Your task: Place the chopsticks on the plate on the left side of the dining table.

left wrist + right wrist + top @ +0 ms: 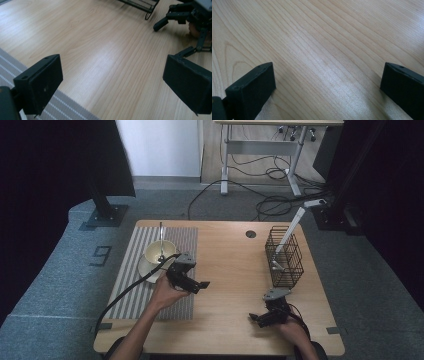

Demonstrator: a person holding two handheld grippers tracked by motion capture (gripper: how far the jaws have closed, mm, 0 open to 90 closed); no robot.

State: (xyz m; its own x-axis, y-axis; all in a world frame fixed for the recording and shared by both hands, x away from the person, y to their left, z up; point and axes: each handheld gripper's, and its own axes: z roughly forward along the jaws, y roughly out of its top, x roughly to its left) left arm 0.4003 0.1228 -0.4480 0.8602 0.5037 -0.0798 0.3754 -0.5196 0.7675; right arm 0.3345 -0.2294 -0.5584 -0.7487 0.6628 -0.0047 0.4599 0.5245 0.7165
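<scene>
Right gripper point(259, 318) sat low at the near right of the table point(230, 270), jaws wide apart, holding nothing; in the right gripper view bare wood grain lay between them. Left gripper point(199, 285) hovered mid-left over the near edge of the striped placemat point(131, 295), jaws also spread wide and empty, pointing right across the table.

Bowl point(160, 251) stood on a saucer point(147, 268) on the mat, just beyond and left of the left gripper, which was clearly the nearer one. Spoon point(161, 239) stood in the bowl, handle running away toward the far edge, tilted nearly upright. Judged: to reach it the left gripper would need to turn back left and far.

Wire basket point(284, 256) stood far right, beyond the right gripper, a pale long-handled utensil point(290, 231) leaning out of it.

Beyond: grey carpet, loose cables, legs of another desk.
</scene>
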